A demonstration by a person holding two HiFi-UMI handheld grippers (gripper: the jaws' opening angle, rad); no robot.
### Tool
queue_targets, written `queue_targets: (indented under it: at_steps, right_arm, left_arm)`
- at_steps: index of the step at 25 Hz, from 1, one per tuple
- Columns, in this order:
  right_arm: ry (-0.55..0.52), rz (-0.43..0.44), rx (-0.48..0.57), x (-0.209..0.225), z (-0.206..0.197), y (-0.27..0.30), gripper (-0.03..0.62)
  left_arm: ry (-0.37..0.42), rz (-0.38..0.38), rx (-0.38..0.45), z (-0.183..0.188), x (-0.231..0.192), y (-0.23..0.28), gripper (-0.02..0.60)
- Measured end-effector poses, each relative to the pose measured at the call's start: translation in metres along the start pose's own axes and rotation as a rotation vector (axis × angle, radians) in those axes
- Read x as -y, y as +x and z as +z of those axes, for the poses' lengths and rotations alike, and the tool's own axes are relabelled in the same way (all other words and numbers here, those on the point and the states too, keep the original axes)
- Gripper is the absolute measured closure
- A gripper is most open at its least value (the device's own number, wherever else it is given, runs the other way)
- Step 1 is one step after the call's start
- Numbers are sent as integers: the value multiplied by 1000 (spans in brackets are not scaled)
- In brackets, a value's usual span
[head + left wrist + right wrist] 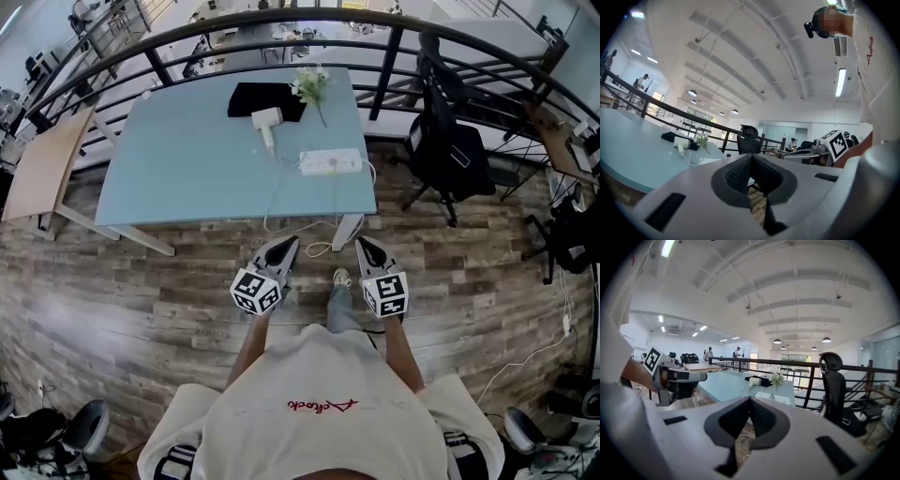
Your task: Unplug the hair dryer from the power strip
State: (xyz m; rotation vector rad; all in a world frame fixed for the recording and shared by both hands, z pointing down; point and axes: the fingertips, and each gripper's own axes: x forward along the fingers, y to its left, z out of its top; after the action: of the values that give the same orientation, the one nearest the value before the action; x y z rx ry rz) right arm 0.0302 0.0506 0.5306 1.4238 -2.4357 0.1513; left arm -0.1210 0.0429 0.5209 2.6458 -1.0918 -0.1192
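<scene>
Hair dryer [266,120] lies toward the far edge of the table [178,173], its head on a black cloth [253,97], well apart from you. Nearest you, the left gripper [286,246] and right gripper [365,246] hover side by side over the wood floor [141,300], short of the table's near edge. Each has its jaws pressed together on nothing. Open floor lies between their tips and that edge.

Past it, the power strip [330,162] sits near the right edge, and a white cord [274,192] trails from the dryer over the near edge. Flowers [311,84] lie beside the cloth. An office chair [450,155] stands off the right edge, and a railing [281,19] runs beyond the far edge.

Your right gripper view shows the strip just above its jaws. In your left gripper view the strip cannot be made out.
</scene>
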Motion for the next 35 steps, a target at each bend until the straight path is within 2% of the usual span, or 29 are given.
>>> queue_targets:
  at_steps: [18, 35]
  right_arm:
    - [39, 53, -28, 60, 0, 71, 577]
    - [38, 99, 7, 143, 34, 134, 577]
  left_arm:
    - [-24, 38, -45, 0, -47, 83, 572]
    - [28, 119, -43, 39, -91, 162, 572]
